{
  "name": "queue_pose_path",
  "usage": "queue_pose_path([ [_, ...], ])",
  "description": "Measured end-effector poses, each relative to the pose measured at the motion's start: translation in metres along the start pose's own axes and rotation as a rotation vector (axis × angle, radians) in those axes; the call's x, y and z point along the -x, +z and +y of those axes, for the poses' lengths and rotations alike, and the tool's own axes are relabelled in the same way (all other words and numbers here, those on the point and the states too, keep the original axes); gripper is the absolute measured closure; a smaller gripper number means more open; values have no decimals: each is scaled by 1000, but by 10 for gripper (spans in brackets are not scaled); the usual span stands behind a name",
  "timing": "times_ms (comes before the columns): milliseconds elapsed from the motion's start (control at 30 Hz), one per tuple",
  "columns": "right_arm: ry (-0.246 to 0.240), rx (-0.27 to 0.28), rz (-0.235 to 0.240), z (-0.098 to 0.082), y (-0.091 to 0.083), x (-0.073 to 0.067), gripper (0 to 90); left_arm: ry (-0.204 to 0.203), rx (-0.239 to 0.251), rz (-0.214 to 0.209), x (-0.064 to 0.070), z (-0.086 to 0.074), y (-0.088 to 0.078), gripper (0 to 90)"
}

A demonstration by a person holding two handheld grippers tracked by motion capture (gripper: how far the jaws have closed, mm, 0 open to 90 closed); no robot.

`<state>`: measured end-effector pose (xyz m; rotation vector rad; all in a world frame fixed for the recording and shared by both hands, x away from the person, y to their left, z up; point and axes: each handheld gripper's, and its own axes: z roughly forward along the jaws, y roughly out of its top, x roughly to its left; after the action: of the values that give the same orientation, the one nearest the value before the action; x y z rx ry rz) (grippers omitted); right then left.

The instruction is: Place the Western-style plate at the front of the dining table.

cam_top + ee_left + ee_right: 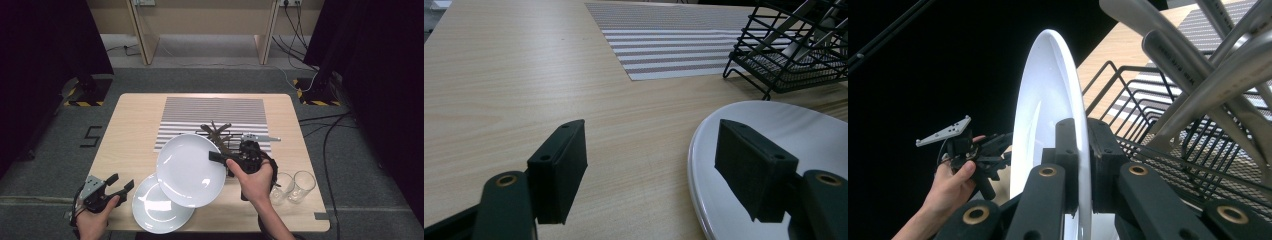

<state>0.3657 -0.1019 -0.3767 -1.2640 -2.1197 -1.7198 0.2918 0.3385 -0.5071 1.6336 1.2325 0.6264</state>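
**A:** Start at the right gripper [218,157]. What's it doing?

**B:** Its jaws are pinched on the right rim of the lifted plate [190,170]. The right gripper view has the rim edge-on, clamped between the two pads. The plate hangs tilted above the table [135,130], partly over the second plate [155,210], which lies flat near the front edge.

**A:** And the left gripper [121,183]?

**B:** Spread wide, holding nothing, low at the near left corner, just beside the flat plate. In its own view the right-hand pad sits over that plate's rim without pressing on it.

**A:** So which step is this?

**B:** I'd judge it a carry: one plate in the air, just left of the black wire rack [226,142] with cutlery in it, at the near edge of the striped mat [210,112].

**A:** What does the next move call for?

**B:** Probably keeping the pinch firm and the plate steady while steering it to its spot, clear of the rack and the two glasses [294,187] at the near right.
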Motion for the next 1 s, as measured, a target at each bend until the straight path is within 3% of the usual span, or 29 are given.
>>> queue_pose_path([
  [633, -4, 42, -1, 9, -12, 4, 853, 5, -15, 11, -1, -2, 2, 291],
  [1000, -7, 58, 3, 12, -15, 5, 854, 25, -12, -4, 2, 0, 1, 291],
])
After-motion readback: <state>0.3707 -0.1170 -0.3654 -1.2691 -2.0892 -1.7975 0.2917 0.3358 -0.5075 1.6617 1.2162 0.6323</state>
